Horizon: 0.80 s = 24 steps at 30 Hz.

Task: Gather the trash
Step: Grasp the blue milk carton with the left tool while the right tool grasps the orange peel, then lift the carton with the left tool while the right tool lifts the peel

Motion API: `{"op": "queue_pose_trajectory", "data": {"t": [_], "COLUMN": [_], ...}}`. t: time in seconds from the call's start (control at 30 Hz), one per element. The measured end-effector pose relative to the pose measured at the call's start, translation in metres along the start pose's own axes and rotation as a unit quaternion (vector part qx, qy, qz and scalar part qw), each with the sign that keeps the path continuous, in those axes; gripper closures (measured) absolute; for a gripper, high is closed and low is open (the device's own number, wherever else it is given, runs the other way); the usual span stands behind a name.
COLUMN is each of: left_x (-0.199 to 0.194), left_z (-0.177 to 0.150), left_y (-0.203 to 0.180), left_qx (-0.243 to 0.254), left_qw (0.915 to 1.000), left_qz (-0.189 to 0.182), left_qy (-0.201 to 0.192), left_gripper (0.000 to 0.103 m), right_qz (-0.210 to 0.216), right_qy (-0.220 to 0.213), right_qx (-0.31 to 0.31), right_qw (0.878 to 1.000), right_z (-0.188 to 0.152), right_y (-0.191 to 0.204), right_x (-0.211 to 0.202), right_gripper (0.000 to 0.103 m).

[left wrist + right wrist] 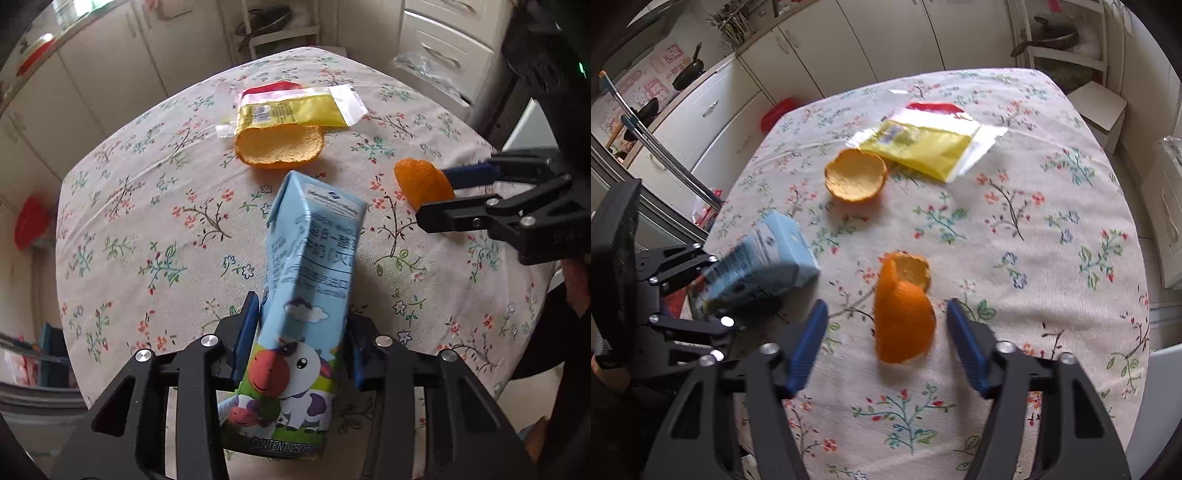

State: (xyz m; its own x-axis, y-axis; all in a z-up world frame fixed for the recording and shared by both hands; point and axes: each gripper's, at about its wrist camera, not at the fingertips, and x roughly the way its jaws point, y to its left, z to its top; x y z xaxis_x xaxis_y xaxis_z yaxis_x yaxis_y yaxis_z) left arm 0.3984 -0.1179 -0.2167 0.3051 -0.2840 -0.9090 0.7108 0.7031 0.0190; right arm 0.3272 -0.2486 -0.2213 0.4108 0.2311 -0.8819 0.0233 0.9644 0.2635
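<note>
A light-blue milk carton (314, 258) with a cartoon cow is clamped between the blue pads of my left gripper (301, 314), tilted above the flowered tablecloth (147, 221). In the right wrist view the same carton (764, 262) shows at the left in the left gripper (718, 290). An orange peel piece (905, 321) stands on the cloth between the fingers of my right gripper (886, 306), with a gap on each side. Further back lie a cup-shaped peel half (856, 179) and a yellow wrapper (923, 147).
The table's rounded edges drop off on all sides. White kitchen cabinets (713, 107) stand beyond the left and far edges, and a white stool (1097, 107) stands at the far right. A red object (31, 221) lies on the floor to the left.
</note>
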Motion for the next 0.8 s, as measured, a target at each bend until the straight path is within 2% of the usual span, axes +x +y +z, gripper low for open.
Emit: {"op": "queue_pose_trajectory", "data": {"t": [0.13,0.27,0.53,0.7,0.8], "left_x": [-0.005,-0.012,-0.028,-0.033,-0.032], "left_z": [-0.007,-0.019,-0.044,-0.053,-0.052], "left_y": [0.012,0.01,0.002,0.0,0.001], "left_qx": [-0.061,-0.084,-0.115,-0.126,-0.127], "left_qw": [0.9981,0.9964,0.993,0.9917,0.9915], "left_qz": [-0.013,-0.001,0.014,0.014,0.013], "left_qy": [-0.004,-0.007,-0.02,-0.025,-0.024], "left_gripper": [0.069,0.069,0.071,0.071,0.07], "right_qz": [0.001,0.005,0.023,0.015,0.013], "right_qy": [0.001,0.002,-0.007,-0.006,-0.003], "right_qx": [-0.003,-0.028,-0.054,-0.061,-0.051], "right_qw": [1.0,1.0,0.998,0.998,0.999], "right_z": [-0.003,-0.008,-0.021,-0.028,-0.027], "right_y": [0.001,0.013,0.03,0.03,0.026], "right_x": [0.0,-0.002,-0.014,-0.015,-0.013], "right_gripper": [0.072,0.079,0.082,0.082,0.078]}}
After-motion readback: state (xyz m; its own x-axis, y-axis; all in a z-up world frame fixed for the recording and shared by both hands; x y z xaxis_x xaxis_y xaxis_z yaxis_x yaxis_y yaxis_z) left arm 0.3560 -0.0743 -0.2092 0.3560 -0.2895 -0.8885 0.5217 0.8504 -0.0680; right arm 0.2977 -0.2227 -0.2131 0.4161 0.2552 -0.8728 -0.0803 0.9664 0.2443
